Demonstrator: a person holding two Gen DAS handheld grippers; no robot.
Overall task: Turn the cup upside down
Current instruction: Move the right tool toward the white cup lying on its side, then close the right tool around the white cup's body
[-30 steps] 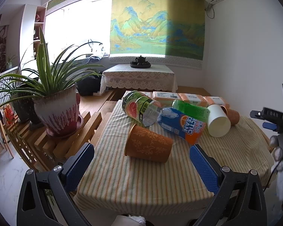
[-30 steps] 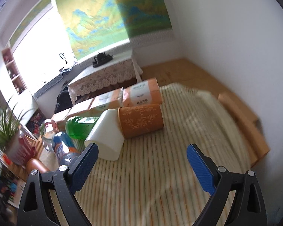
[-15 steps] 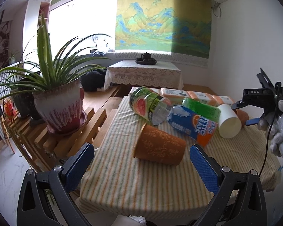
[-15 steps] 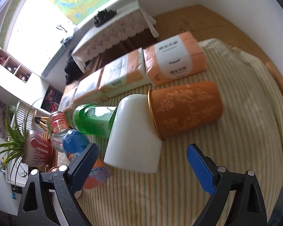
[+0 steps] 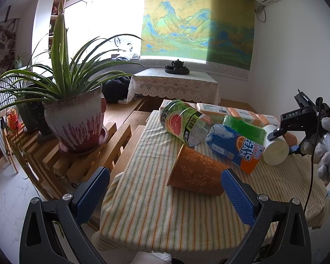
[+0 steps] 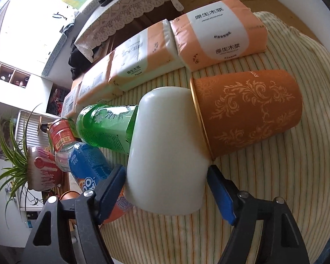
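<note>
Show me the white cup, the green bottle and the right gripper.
white cup (image 6: 167,154), right wrist view, on its side wall.
green bottle (image 6: 107,125), right wrist view, on its label.
right gripper (image 6: 165,189), right wrist view, midway between its fingertips.

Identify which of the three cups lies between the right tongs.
The plain white cup; both other cups are orange with leaf patterns.

cup (image 6: 167,154) on tablecloth (image 6: 275,176) (bottles (image 6: 105,127) leftward)
</note>
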